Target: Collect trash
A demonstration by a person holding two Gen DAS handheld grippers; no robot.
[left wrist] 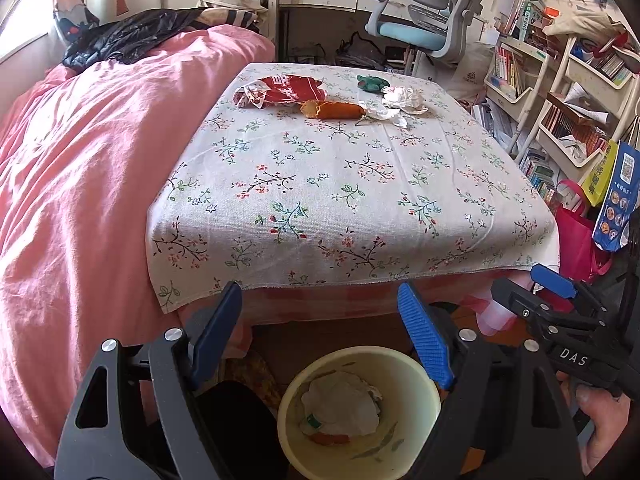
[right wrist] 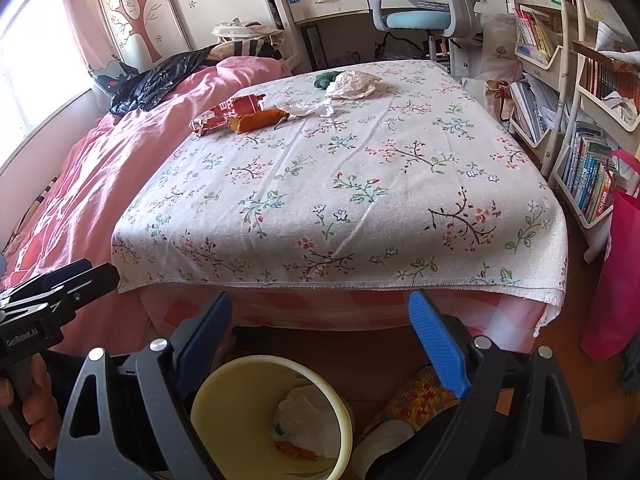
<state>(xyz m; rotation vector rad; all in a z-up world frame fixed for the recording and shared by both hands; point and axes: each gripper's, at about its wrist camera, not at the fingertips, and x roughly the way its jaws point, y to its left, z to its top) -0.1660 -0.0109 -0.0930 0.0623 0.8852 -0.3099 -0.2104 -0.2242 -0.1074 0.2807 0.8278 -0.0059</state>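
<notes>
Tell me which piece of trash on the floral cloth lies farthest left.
The red snack wrapper, crumpled and torn open. It lies left of the orange wrapper; the white crumpled papers and green item sit farther right.

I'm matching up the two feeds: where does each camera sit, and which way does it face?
Left wrist: on the left gripper, jaws open, tilted down over the bin toward the table; the right gripper and a hand show at right.
Right wrist: on the right gripper, jaws open, same aim; the left gripper and a hand show at left.
Shared: bin, table, red wrapper, tissue, chair.
</notes>
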